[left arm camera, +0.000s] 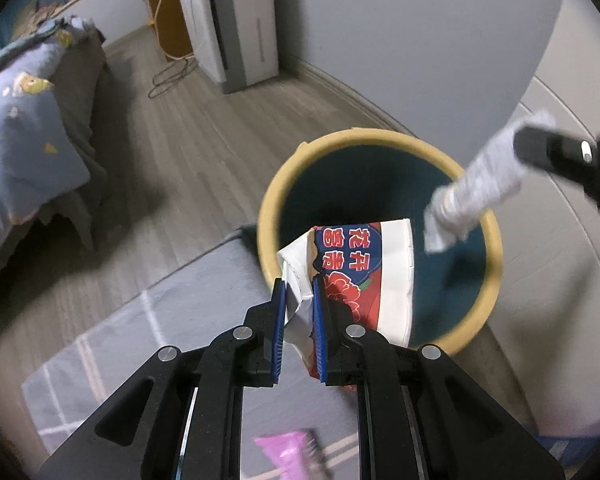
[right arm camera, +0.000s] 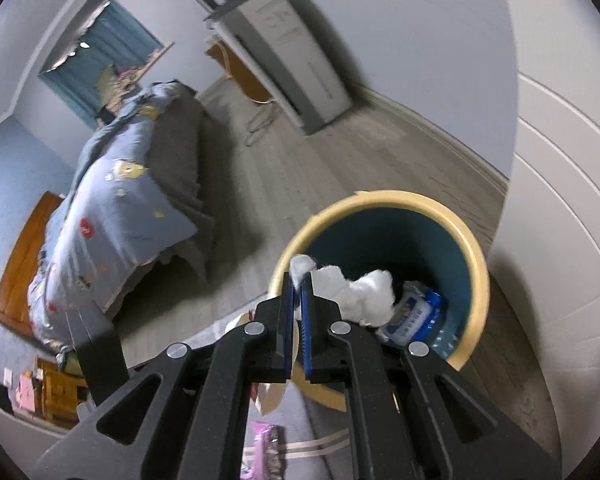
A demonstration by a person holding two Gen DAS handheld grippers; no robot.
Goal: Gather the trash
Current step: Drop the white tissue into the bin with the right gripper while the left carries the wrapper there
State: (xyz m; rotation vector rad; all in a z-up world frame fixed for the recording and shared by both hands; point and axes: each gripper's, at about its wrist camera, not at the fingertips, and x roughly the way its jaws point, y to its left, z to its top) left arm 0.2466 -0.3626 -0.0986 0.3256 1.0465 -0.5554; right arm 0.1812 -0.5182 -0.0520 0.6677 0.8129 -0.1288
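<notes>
We pinch the red carton [left arm camera: 356, 276] in the left gripper [left arm camera: 300, 312] and white tissue [right arm camera: 352, 284] in the right gripper [right arm camera: 299, 300], both low centre over the bin [right arm camera: 476, 256]; released here, the carton probably catches the rim and falls on the rug [left arm camera: 180, 300].

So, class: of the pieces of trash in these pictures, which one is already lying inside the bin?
The blue-and-white packet at the bin's bottom. The red carton and white tissue are each held in a gripper; the pink wrapper lies on the rug.

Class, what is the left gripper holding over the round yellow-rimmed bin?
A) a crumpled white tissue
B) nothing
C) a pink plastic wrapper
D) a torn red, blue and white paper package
D: the left gripper pinches the torn red, blue and white paper package above the round yellow-rimmed bin.
</notes>
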